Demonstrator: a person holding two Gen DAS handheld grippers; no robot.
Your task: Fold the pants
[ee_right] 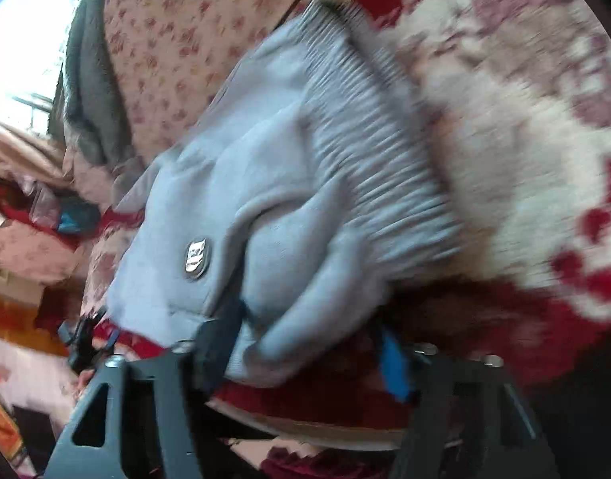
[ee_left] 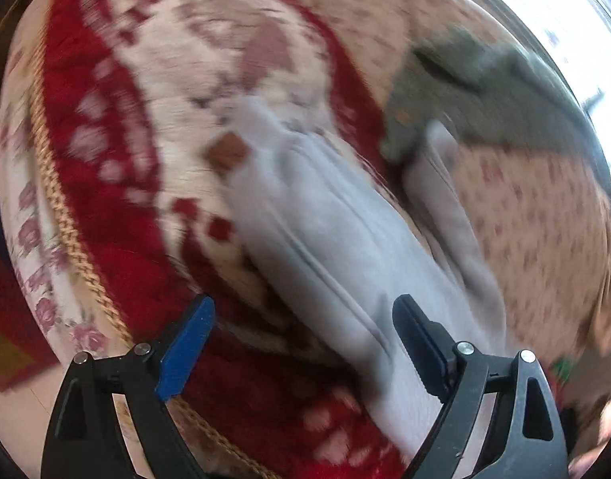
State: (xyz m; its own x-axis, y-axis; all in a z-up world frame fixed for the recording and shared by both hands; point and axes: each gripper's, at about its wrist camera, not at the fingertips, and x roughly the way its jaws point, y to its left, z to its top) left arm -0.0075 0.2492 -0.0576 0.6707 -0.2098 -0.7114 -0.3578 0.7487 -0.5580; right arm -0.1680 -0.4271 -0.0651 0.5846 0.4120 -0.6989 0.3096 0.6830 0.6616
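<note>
Light grey pants (ee_left: 321, 231) lie stretched out on a red and cream patterned rug (ee_left: 118, 207). My left gripper (ee_left: 303, 343) is open just above the near end of a pant leg, one finger on each side of the fabric edge. In the right wrist view the pants (ee_right: 233, 183) show their ribbed waistband (ee_right: 369, 151) and a round metal badge (ee_right: 195, 259). My right gripper (ee_right: 305, 351) is open at the bunched waist end, with cloth lying between its fingers. Both views are blurred by motion.
A floral beige bedspread (ee_left: 537, 215) lies beside the rug, with a dark grey garment (ee_left: 457, 92) on it. A braided gold trim (ee_left: 66, 215) edges the rug. A bright window (ee_right: 22, 28) is behind. The left gripper (ee_right: 86, 339) shows in the right wrist view.
</note>
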